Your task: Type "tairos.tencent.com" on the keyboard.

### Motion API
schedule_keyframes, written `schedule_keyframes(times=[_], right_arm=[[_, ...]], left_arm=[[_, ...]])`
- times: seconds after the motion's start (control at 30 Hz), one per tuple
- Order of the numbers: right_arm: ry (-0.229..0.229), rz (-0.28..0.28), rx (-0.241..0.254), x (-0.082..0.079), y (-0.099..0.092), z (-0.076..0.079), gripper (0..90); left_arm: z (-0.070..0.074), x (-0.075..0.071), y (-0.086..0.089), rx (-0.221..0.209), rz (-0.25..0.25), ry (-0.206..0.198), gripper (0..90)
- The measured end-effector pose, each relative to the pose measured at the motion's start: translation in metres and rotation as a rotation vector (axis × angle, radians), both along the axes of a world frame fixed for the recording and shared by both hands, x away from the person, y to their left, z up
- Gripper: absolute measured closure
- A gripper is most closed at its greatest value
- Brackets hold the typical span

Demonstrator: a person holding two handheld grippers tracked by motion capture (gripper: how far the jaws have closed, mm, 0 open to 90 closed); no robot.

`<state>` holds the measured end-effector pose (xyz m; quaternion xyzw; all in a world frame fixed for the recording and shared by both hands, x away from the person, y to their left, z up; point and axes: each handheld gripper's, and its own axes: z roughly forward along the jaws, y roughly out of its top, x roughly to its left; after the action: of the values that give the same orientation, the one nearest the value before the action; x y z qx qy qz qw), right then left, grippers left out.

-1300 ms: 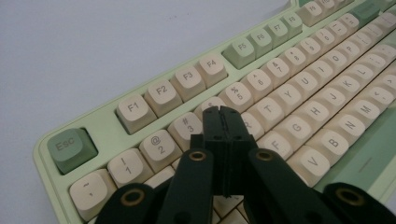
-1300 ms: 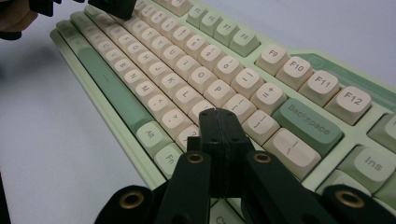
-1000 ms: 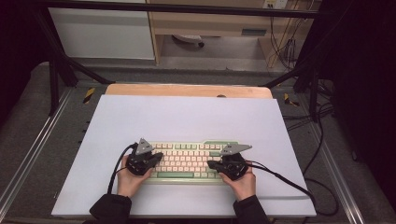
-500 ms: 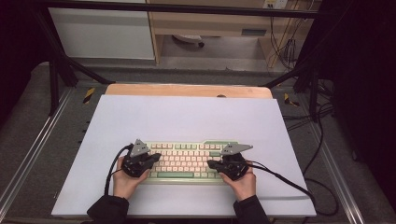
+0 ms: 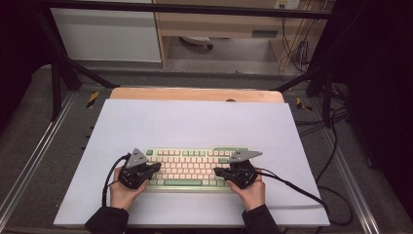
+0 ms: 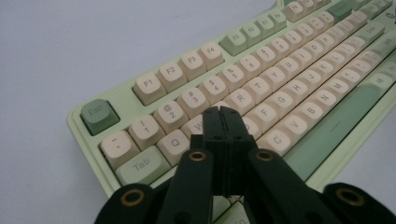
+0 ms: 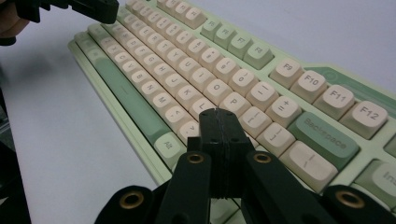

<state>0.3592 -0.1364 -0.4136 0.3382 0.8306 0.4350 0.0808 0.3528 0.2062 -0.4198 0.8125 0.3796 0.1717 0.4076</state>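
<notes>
Keyboard (image 5: 189, 168) typing going on, one pastel green board with cream keys, sitting lower middle of the high view on one white sheet (image 5: 195, 122).

Nearest the bottom edge: two hands, two grippers. Left gripper (image 6: 221, 112) pressed together with nothing between the jaws, tip hovering over the W/E area in its own view, lower centre. Right gripper (image 7: 218, 114) same deal, fully together and empty, tip over the keys right of P and L.

Best way to nail this step, probably: use the closed tips like single fingers, come straight down on the middle of one keycap, lift clean before sliding over. Tilting in likely clips a neighbour since the caps sit tight together. Worth keeping one tip parked while the other presses.

Farther up: wooden strip (image 5: 195, 94) along the sheet's far edge, then black frame bars (image 5: 185, 8) and a tangle of cables (image 5: 297, 48) upper right.
</notes>
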Motion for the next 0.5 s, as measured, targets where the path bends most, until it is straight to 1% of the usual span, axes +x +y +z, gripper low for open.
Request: schedule_keyframes(times=[0.1,0.17,0.27,0.33,0.5], right_arm=[[-0.004,0.010,-0.001,0.000,0.005,0.000,90.0],[0.006,0.013,-0.003,-0.001,0.008,0.001,90.0],[0.001,0.021,-0.008,-0.002,0.013,0.001,90.0],[0.005,0.028,-0.003,-0.002,0.016,0.002,90.0],[0.008,0.046,-0.014,-0.001,0.026,0.001,90.0]], left_arm=[[0.000,-0.003,0.004,0.000,0.002,-0.001,90.0],[-0.001,-0.004,0.006,-0.005,0.007,-0.002,90.0],[-0.001,-0.005,0.010,-0.008,0.014,0.000,89.9],[-0.001,-0.006,0.011,-0.011,0.015,-0.001,90.0],[-0.001,-0.006,0.012,-0.016,0.015,-0.004,90.0]])
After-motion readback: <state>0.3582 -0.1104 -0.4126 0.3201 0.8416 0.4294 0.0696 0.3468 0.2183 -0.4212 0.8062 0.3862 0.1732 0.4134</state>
